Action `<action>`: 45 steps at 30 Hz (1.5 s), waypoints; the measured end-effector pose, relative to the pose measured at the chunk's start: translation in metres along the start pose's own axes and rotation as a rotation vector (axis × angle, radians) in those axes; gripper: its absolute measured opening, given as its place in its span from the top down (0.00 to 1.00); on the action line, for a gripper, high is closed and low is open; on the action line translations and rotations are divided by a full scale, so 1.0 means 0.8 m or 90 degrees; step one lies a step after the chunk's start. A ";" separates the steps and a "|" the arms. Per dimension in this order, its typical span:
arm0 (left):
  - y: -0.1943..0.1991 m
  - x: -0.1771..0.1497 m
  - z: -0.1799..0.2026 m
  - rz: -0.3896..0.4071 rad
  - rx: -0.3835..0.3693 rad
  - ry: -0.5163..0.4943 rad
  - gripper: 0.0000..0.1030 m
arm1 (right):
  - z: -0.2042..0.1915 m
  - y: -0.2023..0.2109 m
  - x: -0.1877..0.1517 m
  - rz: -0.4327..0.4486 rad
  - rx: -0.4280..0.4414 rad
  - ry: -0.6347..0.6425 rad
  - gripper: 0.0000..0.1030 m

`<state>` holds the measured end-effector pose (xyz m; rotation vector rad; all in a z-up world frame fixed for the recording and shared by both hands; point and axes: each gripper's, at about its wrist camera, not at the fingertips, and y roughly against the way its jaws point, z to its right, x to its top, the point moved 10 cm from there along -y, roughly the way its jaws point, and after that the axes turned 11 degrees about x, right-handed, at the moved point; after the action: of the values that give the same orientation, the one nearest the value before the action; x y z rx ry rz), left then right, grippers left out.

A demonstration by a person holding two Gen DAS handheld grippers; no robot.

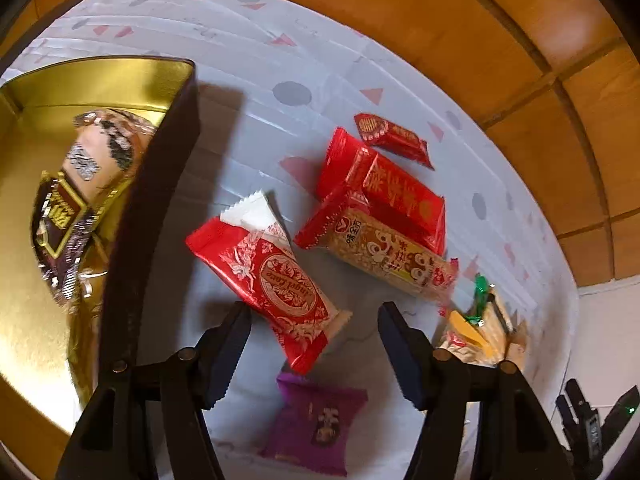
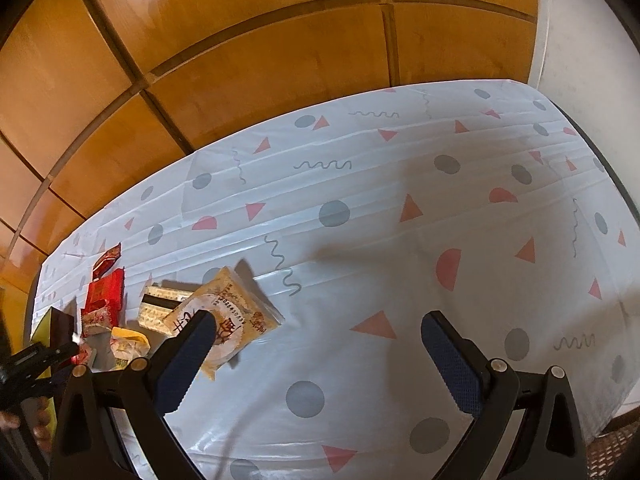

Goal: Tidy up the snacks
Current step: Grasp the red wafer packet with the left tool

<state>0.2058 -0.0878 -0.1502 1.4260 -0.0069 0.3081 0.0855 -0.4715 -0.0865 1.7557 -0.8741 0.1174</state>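
Observation:
In the left wrist view my left gripper (image 1: 314,320) is open over a red and white wafer packet (image 1: 276,276) on the patterned cloth; the packet lies between the fingers. A gold tin (image 1: 104,80) at the left holds two wrapped snacks (image 1: 100,152). Red packets (image 1: 384,188), a peanut bar (image 1: 384,252), a small red sweet (image 1: 392,138), a purple packet (image 1: 316,424) and a yellow packet (image 1: 480,336) lie around. In the right wrist view my right gripper (image 2: 316,324) is open and empty, with a round biscuit packet (image 2: 228,316) by its left finger.
The table (image 2: 400,240) has a white cloth with grey dots and pink triangles. A wooden panelled wall (image 2: 240,40) runs along its far edge. The snack pile (image 2: 104,300) and the left gripper (image 2: 28,364) show at the left of the right wrist view.

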 end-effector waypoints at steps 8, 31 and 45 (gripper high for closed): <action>0.004 -0.026 0.028 0.070 0.015 -0.166 0.78 | 0.000 0.000 0.000 -0.001 0.005 -0.008 0.00; -0.018 0.029 0.010 0.056 0.031 -0.035 0.53 | -0.001 -0.002 -0.002 -0.007 0.005 -0.001 0.00; -0.024 0.005 0.039 0.174 0.132 -0.215 0.70 | -0.019 -0.008 -0.007 -0.025 0.016 0.039 0.00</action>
<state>0.2194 -0.1194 -0.1630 1.6717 -0.4609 0.2944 0.0905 -0.4553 -0.0882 1.7818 -0.7962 0.1566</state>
